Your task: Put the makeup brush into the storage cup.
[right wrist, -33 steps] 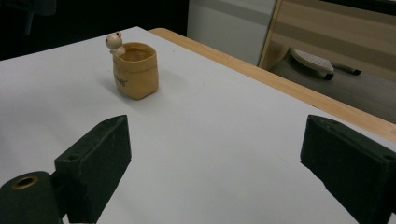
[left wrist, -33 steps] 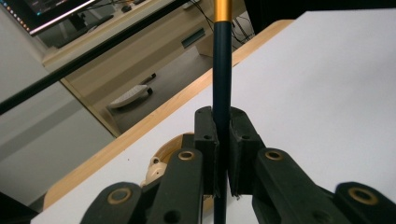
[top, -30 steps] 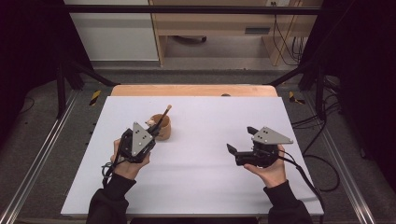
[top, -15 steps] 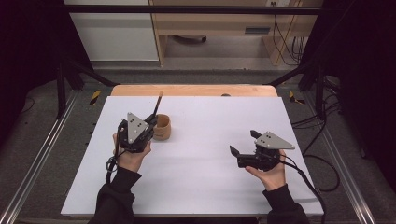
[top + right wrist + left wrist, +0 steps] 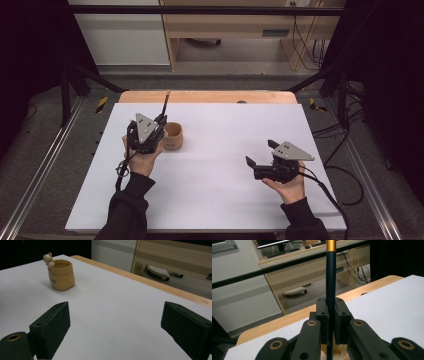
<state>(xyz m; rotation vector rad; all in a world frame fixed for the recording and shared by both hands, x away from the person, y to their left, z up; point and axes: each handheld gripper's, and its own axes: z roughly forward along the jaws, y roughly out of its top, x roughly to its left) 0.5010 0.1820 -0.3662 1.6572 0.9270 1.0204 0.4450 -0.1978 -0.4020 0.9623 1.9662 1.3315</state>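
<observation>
Black-handled brush [image 5: 330,285], gold band near its top, upright and pinched between my left gripper [image 5: 331,322] jaws, lifted clear above the tan pot [image 5: 172,136] just beside. Removal looks done; setting down remains. Right gripper [image 5: 262,156]: jaws wide, empty, well apart on the white surface [image 5: 210,190].

Both sleeves [image 5: 127,212] black. Each hand-held gripper [image 5: 146,134] black, grey three-cornered top plate, brass-ringed screw holes, black trailing cable.

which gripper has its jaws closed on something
The left gripper: its jaws pinch a dark pen with a gold band, upright. The right gripper has its jaws wide apart, holding nothing.
</observation>
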